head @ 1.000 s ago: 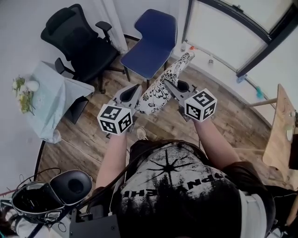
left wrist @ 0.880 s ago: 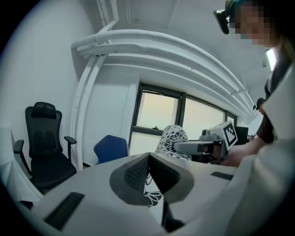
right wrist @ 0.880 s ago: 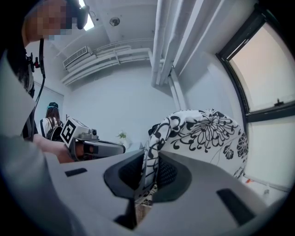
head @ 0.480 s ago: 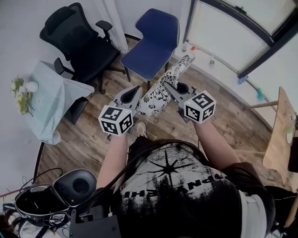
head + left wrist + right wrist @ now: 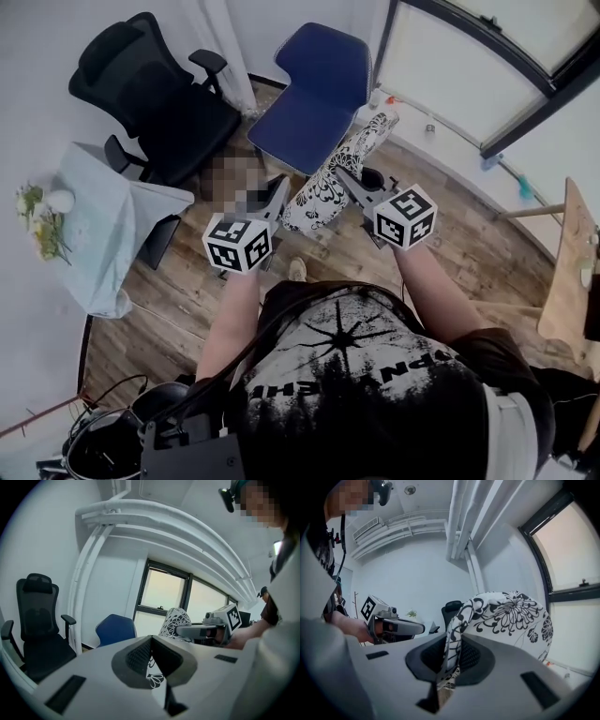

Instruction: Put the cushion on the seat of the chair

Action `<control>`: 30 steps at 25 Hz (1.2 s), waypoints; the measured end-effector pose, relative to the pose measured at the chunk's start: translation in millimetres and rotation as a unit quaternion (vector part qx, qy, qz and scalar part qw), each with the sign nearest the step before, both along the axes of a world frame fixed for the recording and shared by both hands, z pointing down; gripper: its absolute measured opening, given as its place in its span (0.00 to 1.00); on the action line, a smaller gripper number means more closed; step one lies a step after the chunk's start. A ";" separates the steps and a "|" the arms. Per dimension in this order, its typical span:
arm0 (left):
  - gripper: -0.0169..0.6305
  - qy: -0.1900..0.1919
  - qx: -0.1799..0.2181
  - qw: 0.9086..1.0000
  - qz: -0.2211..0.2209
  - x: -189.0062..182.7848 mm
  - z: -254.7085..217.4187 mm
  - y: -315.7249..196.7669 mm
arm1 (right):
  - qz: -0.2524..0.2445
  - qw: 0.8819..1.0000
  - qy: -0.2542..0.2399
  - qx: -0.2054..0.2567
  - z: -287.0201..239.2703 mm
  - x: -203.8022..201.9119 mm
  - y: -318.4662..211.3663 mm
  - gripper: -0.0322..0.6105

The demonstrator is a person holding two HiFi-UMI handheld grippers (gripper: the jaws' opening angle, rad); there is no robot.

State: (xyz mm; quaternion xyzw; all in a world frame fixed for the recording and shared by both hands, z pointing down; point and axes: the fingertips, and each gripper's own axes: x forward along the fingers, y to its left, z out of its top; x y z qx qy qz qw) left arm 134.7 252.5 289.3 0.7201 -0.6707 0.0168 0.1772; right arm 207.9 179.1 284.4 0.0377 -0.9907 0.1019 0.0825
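Both forearms reached forward side by side, almost level, with the left gripper (image 5: 279, 187) and the right gripper (image 5: 345, 174) each pinching an edge of the black-and-white cushion (image 5: 330, 180) between closed jaws, holding it on edge in the air at the near side of the blue chair (image 5: 309, 103).

two chairs (image 5: 302, 117) (image 5: 159, 103), one cushion (image 5: 328, 187), one table (image 5: 94, 225), two grippers (image 5: 278, 190) (image 5: 343, 175)

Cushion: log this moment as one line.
cushion: held up, not yet on seat | left gripper: shut on cushion | right gripper: shut on cushion | blue chair: ahead, seat bare
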 end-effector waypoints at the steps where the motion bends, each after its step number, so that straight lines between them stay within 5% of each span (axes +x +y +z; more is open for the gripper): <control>1: 0.05 0.000 -0.001 1.000 0.006 -7.7 0.9 -2.3 | 0.004 1.000 0.004 0.005 1.7 -7.0 -1.9 0.10; 18: 0.05 0.016 -0.015 0.997 0.070 -109.8 28.9 -32.2 | 0.068 0.997 0.026 0.026 17.4 -101.7 -23.4 0.10; 30: 0.05 0.035 -0.027 0.996 0.073 -135.8 45.6 -54.1 | 0.074 0.996 0.040 0.011 30.3 -126.7 -46.3 0.10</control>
